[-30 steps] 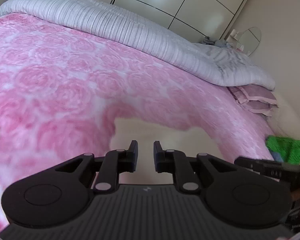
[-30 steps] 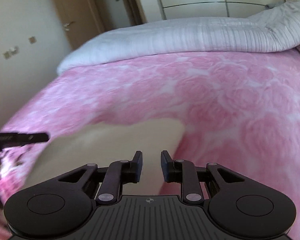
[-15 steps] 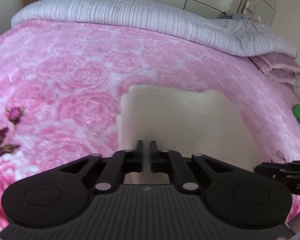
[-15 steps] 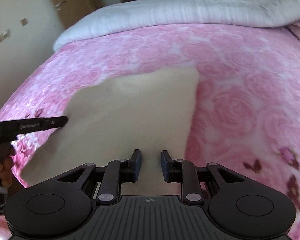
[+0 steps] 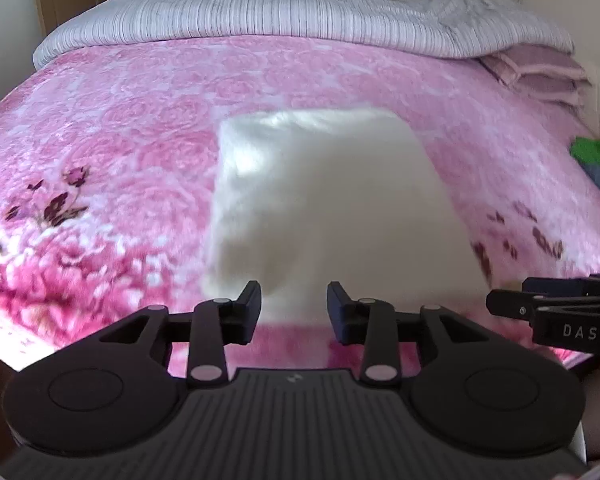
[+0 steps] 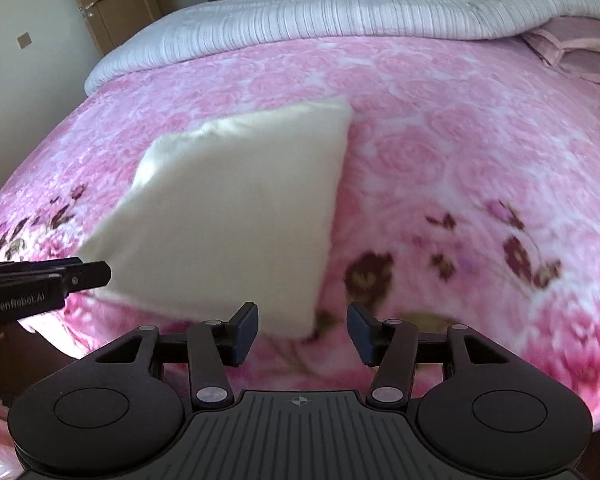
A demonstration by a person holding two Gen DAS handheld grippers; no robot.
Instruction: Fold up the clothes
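Observation:
A folded cream-white garment [image 5: 328,208] lies flat on the pink rose-patterned bedspread [image 5: 120,132], near the bed's front edge. My left gripper [image 5: 294,306] is open just in front of the garment's near left edge, nothing between its fingers. In the right wrist view the same garment [image 6: 236,216] is a rough rectangle, and my right gripper [image 6: 302,332] stands open at its near right corner, holding nothing. The other gripper's tip shows at the side of each view: the left gripper [image 6: 72,276] and the right gripper [image 5: 540,308].
A grey-white striped duvet [image 5: 300,16] is bunched along the far side of the bed. Folded mauve pillowcases [image 5: 540,72] lie at the far right. A green cloth [image 5: 598,156] sits at the right edge. A wardrobe and a door stand behind.
Both grippers were shut on the garment's near edge half a second ago. They have since opened and let it go, and the garment now lies flat on the bedspread.

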